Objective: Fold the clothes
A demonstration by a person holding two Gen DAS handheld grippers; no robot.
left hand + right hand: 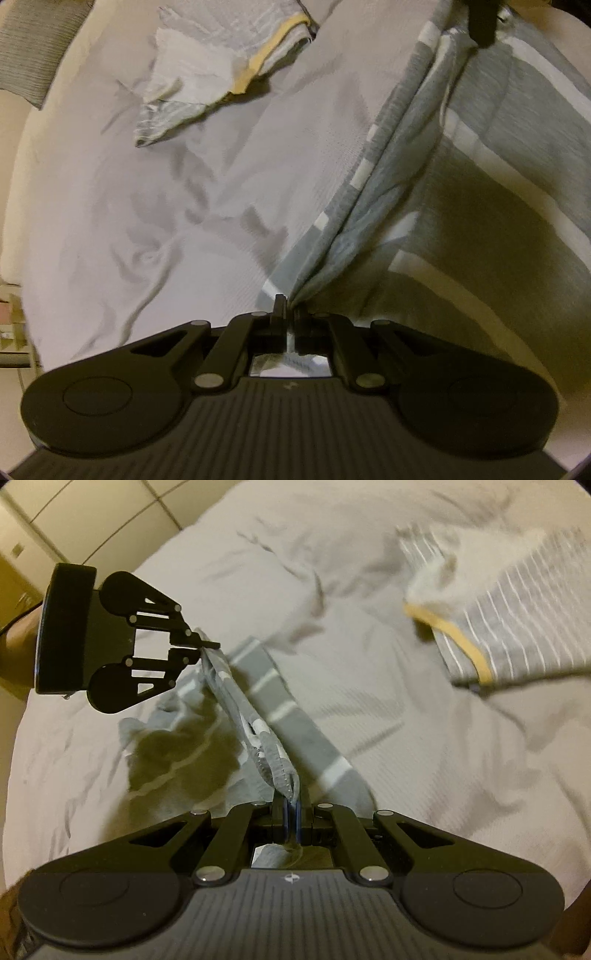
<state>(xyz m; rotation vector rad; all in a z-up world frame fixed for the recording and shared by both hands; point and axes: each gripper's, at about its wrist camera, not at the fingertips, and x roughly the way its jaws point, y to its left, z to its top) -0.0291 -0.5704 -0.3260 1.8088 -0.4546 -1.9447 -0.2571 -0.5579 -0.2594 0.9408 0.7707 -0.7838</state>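
Both jaws pinched tight: my left gripper (286, 306) and right gripper (291, 805) each clamp an end of the grey striped garment (258, 734), its edge stretched taut between them above the bed sheet (388, 738). One yellow-trimmed garment (517, 635) lies nearby, roughly bunched. I reckon this fold is only starting.

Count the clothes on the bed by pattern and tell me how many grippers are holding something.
Grey garment with wide white stripes, stretched between both grippers: 1
Grey garment with thin white stripes and yellow trim, lying on the bed sheet: 1
Grippers holding cloth, left gripper and right gripper: 2
Total: 2 garments, 2 grippers
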